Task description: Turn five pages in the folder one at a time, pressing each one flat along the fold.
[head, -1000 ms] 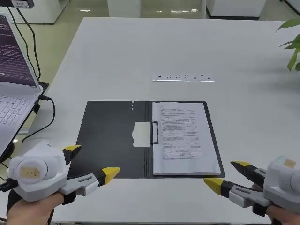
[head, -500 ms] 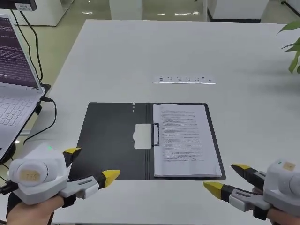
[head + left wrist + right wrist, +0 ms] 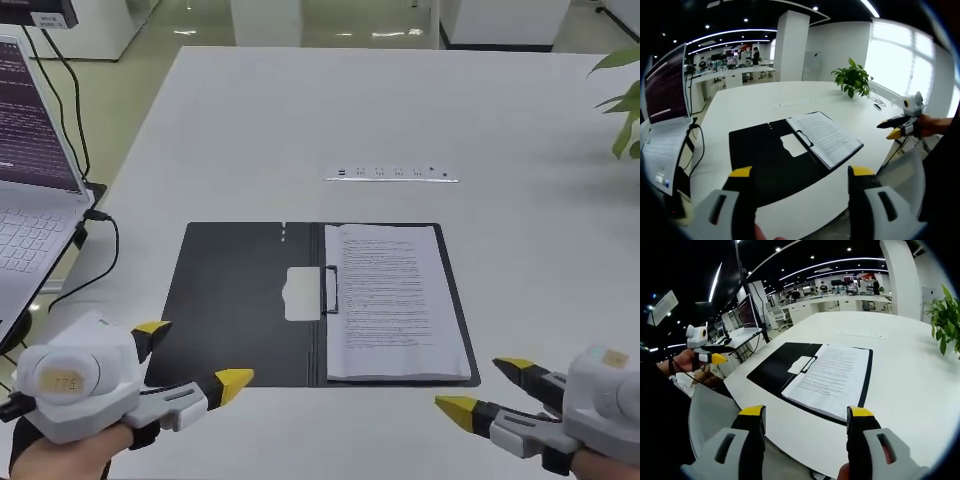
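While both grippers hang at the near edge of the table (image 3: 530, 250), neither touches anything. Left gripper (image 3: 193, 352): jaws spread wide, nothing between them, close to the near-left corner of the folder (image 3: 240, 300). Right gripper (image 3: 485, 387): jaws equally wide, empty, just short of the near-right corner. The folder lies open and flat mid-table, its black left cover bare. A paper stack (image 3: 395, 300) lies on the right half, with a clip (image 3: 330, 288) beside the fold. Beyond it, a white power strip (image 3: 392, 175). Left, an open laptop (image 3: 30, 200) with a trailing cable (image 3: 100, 250). Far right, plant leaves (image 3: 622, 100).
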`<action>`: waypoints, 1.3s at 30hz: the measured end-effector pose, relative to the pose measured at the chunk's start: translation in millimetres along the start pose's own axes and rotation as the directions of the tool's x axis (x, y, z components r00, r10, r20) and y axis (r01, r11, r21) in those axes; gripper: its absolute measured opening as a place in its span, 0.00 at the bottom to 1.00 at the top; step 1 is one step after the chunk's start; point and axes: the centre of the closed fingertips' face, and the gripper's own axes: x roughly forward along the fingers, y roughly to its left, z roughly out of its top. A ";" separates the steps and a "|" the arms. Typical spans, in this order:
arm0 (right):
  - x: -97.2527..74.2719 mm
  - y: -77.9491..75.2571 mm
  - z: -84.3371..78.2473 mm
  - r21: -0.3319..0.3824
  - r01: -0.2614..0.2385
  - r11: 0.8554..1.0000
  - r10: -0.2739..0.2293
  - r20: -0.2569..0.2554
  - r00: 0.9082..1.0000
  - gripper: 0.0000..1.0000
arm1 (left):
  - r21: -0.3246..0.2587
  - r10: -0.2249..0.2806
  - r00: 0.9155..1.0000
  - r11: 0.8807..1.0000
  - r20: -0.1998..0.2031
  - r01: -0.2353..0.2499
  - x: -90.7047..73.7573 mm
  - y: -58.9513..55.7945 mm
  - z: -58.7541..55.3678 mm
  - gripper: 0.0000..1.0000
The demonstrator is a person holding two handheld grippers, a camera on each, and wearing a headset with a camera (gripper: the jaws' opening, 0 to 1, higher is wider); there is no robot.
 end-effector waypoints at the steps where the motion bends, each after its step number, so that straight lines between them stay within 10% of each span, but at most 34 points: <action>1: -0.3 -0.2 -0.1 0.003 -0.001 1.000 0.001 0.000 1.000 0.65 | 0.000 -0.001 1.000 1.000 -0.001 0.001 0.3 0.0 -0.3 0.75; 17: -3.7 -1.5 -4.1 0.032 0.005 0.999 -0.005 -0.007 1.000 0.64 | 0.022 -0.021 1.000 1.000 -0.016 0.021 5.1 -3.8 -1.1 0.75; 39: -14.2 -6.4 1.4 0.023 0.033 0.999 -0.033 0.012 0.999 0.64 | 0.077 -0.134 0.989 0.987 -0.056 0.138 34.7 -43.8 1.2 0.73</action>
